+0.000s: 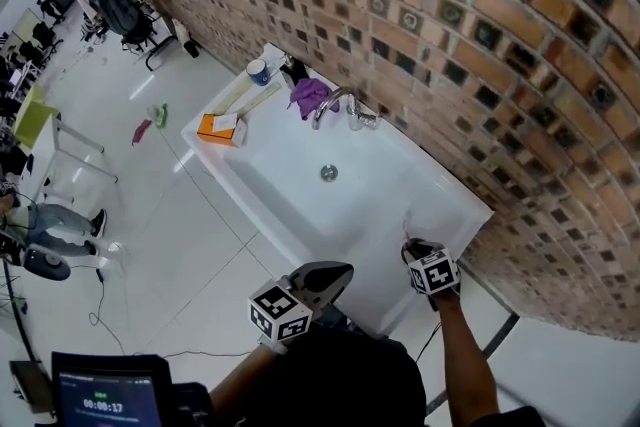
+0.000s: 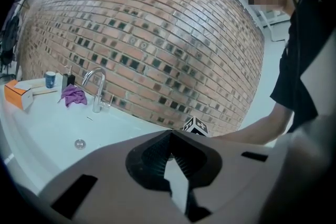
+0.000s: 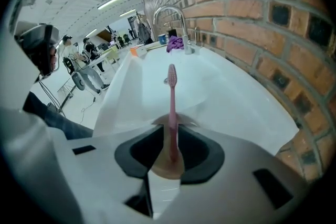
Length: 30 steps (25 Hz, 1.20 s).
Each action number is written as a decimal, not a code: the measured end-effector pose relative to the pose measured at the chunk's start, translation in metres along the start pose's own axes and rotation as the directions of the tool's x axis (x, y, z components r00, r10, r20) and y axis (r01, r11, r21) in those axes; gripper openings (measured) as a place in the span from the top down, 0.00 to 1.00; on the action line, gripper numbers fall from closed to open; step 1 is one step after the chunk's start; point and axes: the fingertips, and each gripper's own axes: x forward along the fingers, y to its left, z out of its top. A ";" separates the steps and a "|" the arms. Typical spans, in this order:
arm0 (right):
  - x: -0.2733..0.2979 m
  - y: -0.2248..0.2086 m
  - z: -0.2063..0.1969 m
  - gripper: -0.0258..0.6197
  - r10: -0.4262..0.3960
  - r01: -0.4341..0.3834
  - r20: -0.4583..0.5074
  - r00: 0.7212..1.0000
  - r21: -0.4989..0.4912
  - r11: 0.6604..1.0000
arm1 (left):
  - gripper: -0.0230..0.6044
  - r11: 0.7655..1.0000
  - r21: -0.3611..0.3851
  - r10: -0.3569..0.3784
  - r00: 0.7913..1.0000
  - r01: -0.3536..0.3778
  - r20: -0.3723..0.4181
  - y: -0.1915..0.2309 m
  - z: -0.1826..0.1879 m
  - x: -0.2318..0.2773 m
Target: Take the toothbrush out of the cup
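My right gripper (image 3: 172,139) is shut on the handle of a pink toothbrush (image 3: 171,93), whose bristle head points out over the white sink (image 3: 220,97). In the head view this gripper (image 1: 412,245) hovers at the sink's near right corner, and the toothbrush (image 1: 407,223) shows only as a thin line. A blue cup (image 1: 258,71) stands on the sink's far left ledge, far from both grippers; it also shows small in the left gripper view (image 2: 50,79). My left gripper (image 1: 345,271) hangs in front of the sink's near edge, shut with nothing in it (image 2: 170,136).
A chrome faucet (image 1: 330,103) with a purple cloth (image 1: 308,95) beside it stands at the sink's back against the brick wall (image 1: 480,35). An orange box (image 1: 221,128) lies on the left ledge. The drain (image 1: 328,173) sits mid-basin. A monitor (image 1: 108,395) is at bottom left.
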 end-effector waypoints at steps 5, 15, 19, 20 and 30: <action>0.006 -0.004 0.000 0.86 -0.031 0.028 -0.060 0.998 -0.035 0.999 | 0.96 1.000 -0.008 0.004 1.000 -0.004 -0.001 0.005 0.001 0.002; 0.011 -0.008 0.005 0.86 -0.096 0.091 -0.076 0.993 -0.069 0.994 | 0.96 1.000 -0.018 0.012 1.000 -0.012 0.003 0.013 0.002 0.001; 0.015 -0.012 0.005 0.86 -0.118 0.112 -0.067 0.991 -0.087 0.990 | 0.96 1.000 -0.022 0.016 1.000 -0.016 0.001 0.014 0.000 0.000; 0.015 -0.012 0.005 0.88 -0.123 0.117 -0.069 0.990 -0.087 0.989 | 0.96 1.000 -0.022 0.017 1.000 -0.017 0.002 0.014 0.000 -0.001; 0.007 -0.011 0.008 0.92 -0.124 0.121 -0.044 0.991 -0.060 0.991 | 0.96 1.000 -0.019 0.019 1.000 -0.018 0.009 0.014 0.001 -0.006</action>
